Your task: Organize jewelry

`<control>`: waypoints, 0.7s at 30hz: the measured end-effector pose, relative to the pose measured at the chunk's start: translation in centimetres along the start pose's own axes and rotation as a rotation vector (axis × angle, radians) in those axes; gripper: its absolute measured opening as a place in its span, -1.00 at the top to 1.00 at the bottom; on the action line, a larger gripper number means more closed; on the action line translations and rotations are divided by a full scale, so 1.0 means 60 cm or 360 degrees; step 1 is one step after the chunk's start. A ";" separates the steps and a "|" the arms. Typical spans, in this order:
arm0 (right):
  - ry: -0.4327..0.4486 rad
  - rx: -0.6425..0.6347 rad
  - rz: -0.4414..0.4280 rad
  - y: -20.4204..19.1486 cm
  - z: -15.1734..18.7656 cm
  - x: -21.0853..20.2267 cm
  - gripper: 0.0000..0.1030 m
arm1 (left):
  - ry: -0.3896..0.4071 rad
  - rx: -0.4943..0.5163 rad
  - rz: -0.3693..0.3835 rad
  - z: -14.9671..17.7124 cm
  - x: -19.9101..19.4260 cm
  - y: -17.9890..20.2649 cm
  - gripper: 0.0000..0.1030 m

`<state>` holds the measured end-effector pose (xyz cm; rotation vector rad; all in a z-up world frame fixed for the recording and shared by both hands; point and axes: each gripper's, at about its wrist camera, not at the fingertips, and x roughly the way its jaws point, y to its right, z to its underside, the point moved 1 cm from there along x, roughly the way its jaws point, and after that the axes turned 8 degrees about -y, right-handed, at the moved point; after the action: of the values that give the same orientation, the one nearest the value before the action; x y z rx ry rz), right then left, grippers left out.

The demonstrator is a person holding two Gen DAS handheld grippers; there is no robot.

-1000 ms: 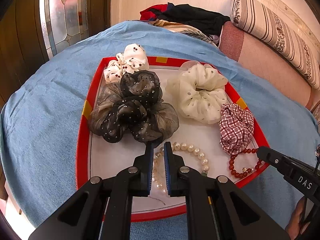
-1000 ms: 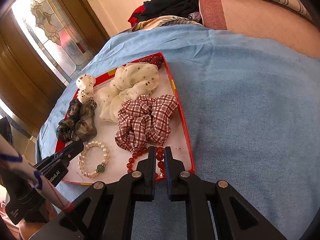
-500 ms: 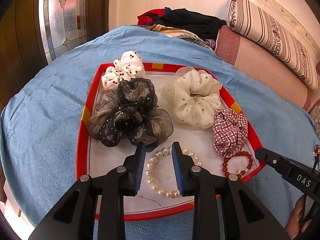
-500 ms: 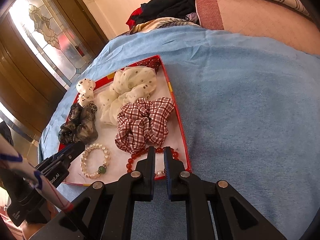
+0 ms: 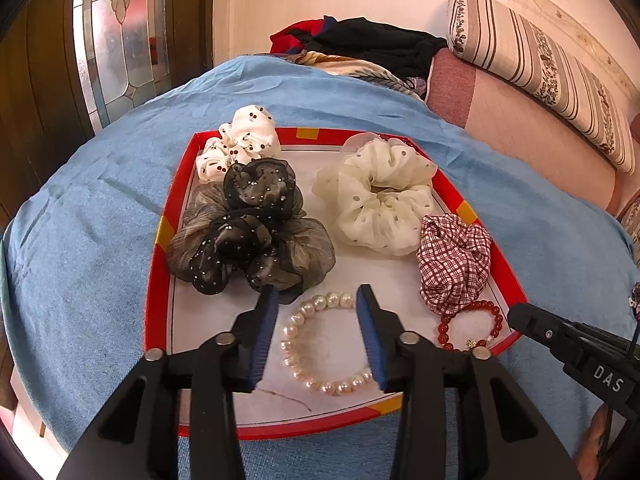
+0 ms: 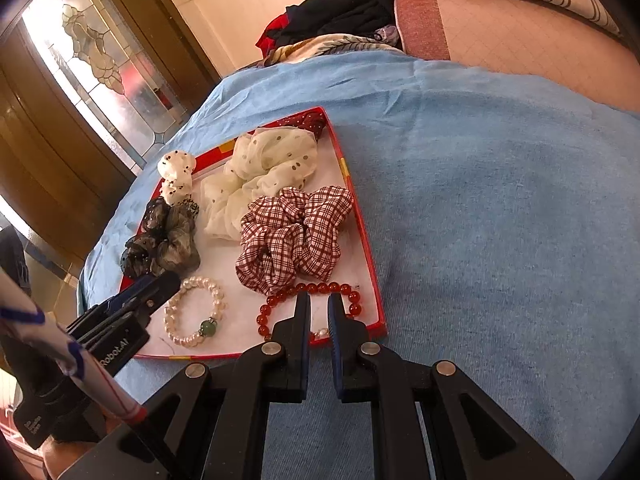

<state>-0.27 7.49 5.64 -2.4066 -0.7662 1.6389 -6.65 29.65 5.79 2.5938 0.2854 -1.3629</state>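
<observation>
A red-rimmed white tray (image 5: 160, 236) lies on a blue cloth. On it lie a pearl bracelet (image 5: 326, 346), a red bead bracelet (image 5: 470, 326) and several scrunchies: black (image 5: 248, 228), cream (image 5: 376, 196), plaid (image 5: 454, 258), white dotted (image 5: 236, 140). My left gripper (image 5: 316, 294) is open, its fingers on either side of the pearl bracelet, above it. My right gripper (image 6: 319, 300) has its jaws nearly together, empty, over the red bead bracelet (image 6: 312, 292) at the tray's near right corner (image 6: 376, 320). The pearl bracelet (image 6: 194, 312) carries a green bead.
Blue cloth (image 6: 500, 220) spreads wide to the right of the tray. Piled clothes (image 5: 360, 44) and a striped bolster (image 5: 540, 64) lie behind. A wooden door with leaded glass (image 5: 112, 32) stands at left.
My left gripper has opened wide and drawn back, leaving the pearl bracelet lying on the tray. My right gripper has edged forward over the red bead bracelet.
</observation>
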 end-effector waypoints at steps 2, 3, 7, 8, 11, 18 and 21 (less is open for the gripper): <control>0.0003 -0.0006 -0.0003 -0.004 0.003 -0.006 0.81 | 0.0001 0.0009 -0.0012 0.003 0.000 0.005 0.20; 0.0011 -0.0012 -0.0001 -0.006 0.005 -0.011 0.81 | 0.0006 0.0012 -0.0012 0.005 -0.002 0.006 0.20; 0.0031 -0.0025 -0.0003 -0.015 0.012 -0.029 0.81 | 0.0077 0.0034 -0.0053 0.014 -0.018 0.012 0.01; 0.0035 -0.0030 0.0000 -0.017 0.014 -0.034 0.78 | 0.0096 0.0035 -0.0055 0.016 -0.022 0.013 0.00; 0.0049 -0.0049 0.0012 -0.024 0.022 -0.049 0.69 | 0.0153 0.0044 -0.0067 0.020 -0.037 0.016 -0.03; 0.0077 -0.0091 0.0043 -0.038 0.046 -0.087 0.49 | 0.0295 0.0048 -0.0067 0.035 -0.084 0.021 -0.35; 0.0139 -0.0124 0.0080 -0.043 0.062 -0.123 0.29 | 0.0346 0.0070 -0.0077 0.044 -0.108 0.034 -0.47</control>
<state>-6.54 5.60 11.27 -2.5517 -0.7753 1.5370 -11.80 26.47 9.84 2.7924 0.3566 -1.1133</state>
